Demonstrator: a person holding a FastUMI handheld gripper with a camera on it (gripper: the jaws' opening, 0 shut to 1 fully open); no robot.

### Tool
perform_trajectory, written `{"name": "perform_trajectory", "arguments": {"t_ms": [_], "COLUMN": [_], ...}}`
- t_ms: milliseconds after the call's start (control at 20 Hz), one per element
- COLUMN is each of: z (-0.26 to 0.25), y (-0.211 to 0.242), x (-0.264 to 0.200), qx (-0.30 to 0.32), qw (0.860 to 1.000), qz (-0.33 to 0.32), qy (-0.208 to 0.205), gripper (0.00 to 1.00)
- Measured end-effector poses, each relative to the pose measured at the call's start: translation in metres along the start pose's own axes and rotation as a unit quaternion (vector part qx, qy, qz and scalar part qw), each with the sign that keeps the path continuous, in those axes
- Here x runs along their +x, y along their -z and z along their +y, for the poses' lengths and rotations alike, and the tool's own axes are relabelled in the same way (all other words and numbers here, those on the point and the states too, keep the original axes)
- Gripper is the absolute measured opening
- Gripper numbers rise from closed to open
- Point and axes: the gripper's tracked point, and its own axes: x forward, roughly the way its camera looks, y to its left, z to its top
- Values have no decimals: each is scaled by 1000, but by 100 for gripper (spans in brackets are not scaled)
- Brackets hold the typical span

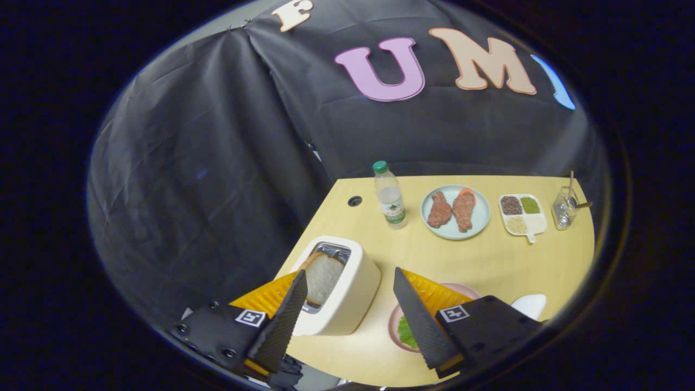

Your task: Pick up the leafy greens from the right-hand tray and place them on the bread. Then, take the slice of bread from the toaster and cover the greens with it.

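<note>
My tongs (pixel 347 288) are hanging released above the pale wooden table (pixel 488 260), fingers spread wide with nothing gripped between them. I am seeing the white toaster (pixel 347 293) sitting just ahead of the left finger, partly in the gap between the two fingers, and the slice of bread (pixel 324 274) is standing upright in its slot, its top edge poking out right beside the left fingertip. The leafy greens (pixel 406 331) are lying on a pink plate (pixel 393 320) that the right finger is mostly covering; I cannot tell from here whether there is bread under them. Just past the right finger a white tray (pixel 529 304) is peeking out. Well beyond the fingers, toward the far edge of the table, I am looking at a row of things: a clear water bottle (pixel 390 198) with a green cap standing upright, a light blue plate (pixel 456 213) carrying two pieces of reddish-brown meat, a small white divided dish (pixel 523 214) with dark, green and pale fillings in its compartments, and a little glass jar (pixel 564 209) with a stick in it, at the far right corner.
</note>
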Motion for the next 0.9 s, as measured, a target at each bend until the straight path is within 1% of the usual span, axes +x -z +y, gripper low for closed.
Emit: {"name": "perform_trajectory", "arguments": {"t_ms": [100,200,400,750,850,900], "z": [25,38,29,22,20,22], "y": [6,17,28,46,50,50], "x": [24,47,72,87,88,90], "qx": [-4,-10,-45,-63,-56,-41], "qw": [1000,1000,997,994,994,995], "qz": [13,29,35,46,52,54], "qy": [-6,-4,49,75,76,68], "gripper": [99,99,98,48,34,27]}}
